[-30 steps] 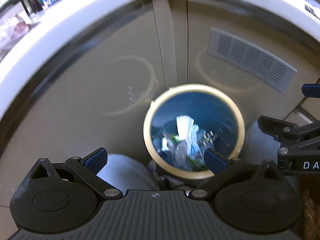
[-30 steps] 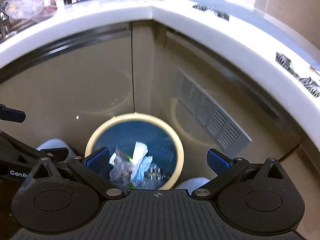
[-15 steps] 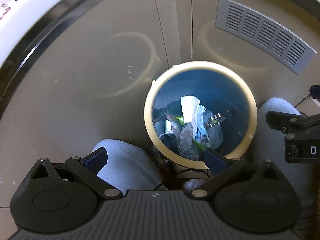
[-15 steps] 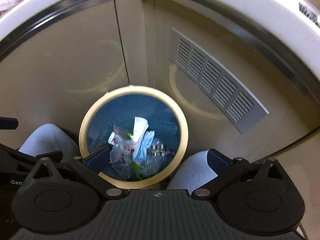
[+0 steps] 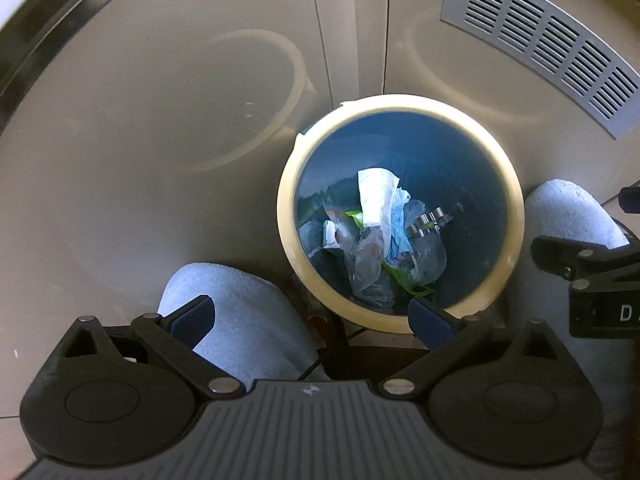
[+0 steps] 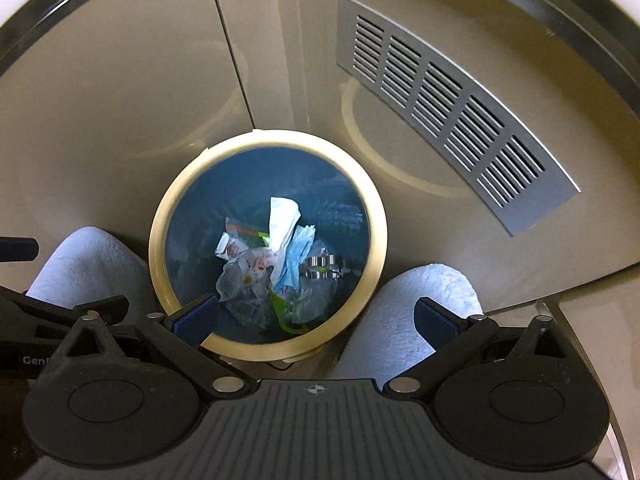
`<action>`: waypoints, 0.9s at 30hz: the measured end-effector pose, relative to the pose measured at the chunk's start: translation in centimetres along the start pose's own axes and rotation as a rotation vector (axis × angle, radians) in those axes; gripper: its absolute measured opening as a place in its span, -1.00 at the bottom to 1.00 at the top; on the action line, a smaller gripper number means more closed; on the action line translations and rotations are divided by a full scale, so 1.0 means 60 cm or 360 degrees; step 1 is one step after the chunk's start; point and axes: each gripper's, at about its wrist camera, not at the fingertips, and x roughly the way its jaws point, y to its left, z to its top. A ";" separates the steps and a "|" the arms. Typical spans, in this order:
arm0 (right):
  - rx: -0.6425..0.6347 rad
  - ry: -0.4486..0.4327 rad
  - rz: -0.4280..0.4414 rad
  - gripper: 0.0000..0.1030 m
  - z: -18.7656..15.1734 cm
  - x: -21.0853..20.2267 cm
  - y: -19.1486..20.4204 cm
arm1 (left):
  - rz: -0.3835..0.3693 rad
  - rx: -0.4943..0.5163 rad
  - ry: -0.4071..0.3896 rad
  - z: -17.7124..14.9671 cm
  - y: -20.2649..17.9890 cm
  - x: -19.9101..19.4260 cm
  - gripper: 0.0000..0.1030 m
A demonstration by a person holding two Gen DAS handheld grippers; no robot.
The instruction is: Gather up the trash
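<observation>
A round bin with a cream rim (image 5: 285, 216) (image 6: 157, 240) and blue inside stands on the floor in the cabinet corner. Trash lies in it: white crumpled paper (image 5: 374, 196) (image 6: 282, 216), clear plastic bags (image 5: 366, 264) (image 6: 240, 276), a green scrap (image 6: 282, 318) and small metal pieces (image 5: 430, 220) (image 6: 322, 268). My left gripper (image 5: 310, 318) is open and empty above the bin's near left. My right gripper (image 6: 316, 318) is open and empty above the bin's near edge; it also shows at the right of the left wrist view (image 5: 592, 280).
Beige cabinet fronts (image 5: 160, 120) (image 6: 100, 100) rise behind the bin, with a grey vent grille (image 5: 540, 40) (image 6: 448, 112) on the right panel. Two pale blue slippered feet (image 5: 240, 320) (image 5: 568, 212) (image 6: 88, 264) (image 6: 412, 316) flank the bin.
Both views have tilted downward: the white countertop has left the frame, and the bin and feet sit larger and more central. Both grippers stay open.
</observation>
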 end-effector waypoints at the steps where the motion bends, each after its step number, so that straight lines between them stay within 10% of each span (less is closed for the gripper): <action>1: -0.0007 0.0001 -0.0002 1.00 0.000 0.002 0.001 | 0.0000 0.0001 0.0003 0.001 0.000 0.002 0.99; 27: -0.0074 -0.0040 -0.0015 1.00 0.002 -0.006 0.008 | 0.0015 -0.0004 0.0006 0.002 0.002 0.004 0.99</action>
